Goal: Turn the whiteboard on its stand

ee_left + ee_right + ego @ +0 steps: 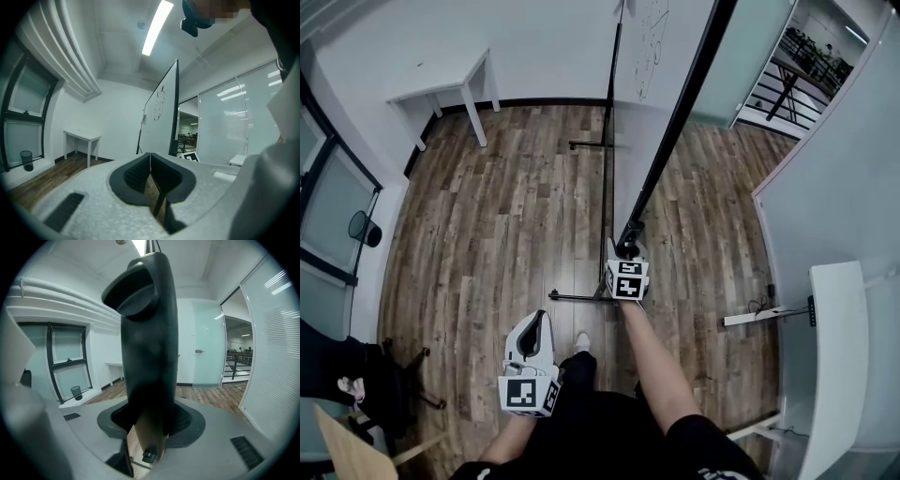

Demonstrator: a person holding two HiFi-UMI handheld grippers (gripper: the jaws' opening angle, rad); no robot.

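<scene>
Far left: waste bin (364,228) by the window, white table (441,94) against the wall, wooden floor (506,216) between them and the person.

Left gripper (530,361) hangs low by the person's leg, well apart from the board. In its own view its (150,157) jaws are together, pads meeting at the tip, with nothing between them. It plays no part at this moment.

Centre: stand (581,298), black feet flat on the floor, thin upright post rising from them. The whiteboard (661,112) is carried on it and is seen nearly edge-on from above, with its white face and a faint sketch towards the left and its dark frame (675,131) running away from the person. The left gripper view shows the same board (161,117) narrow and roughly upright.

Right gripper (627,272) is at the near end of that frame. In its own view the jaws (147,420) are clamped on the dark frame (147,333), which fills the gap, with the pads against both its sides.

Far right: white desk (839,356) by the wall, clear of the board.

Progress, as a judgement: the grip on the board is made. No marked swing shows, and I cannot tell whether any turn has begun. The turn itself appears to remain, then letting go.
</scene>
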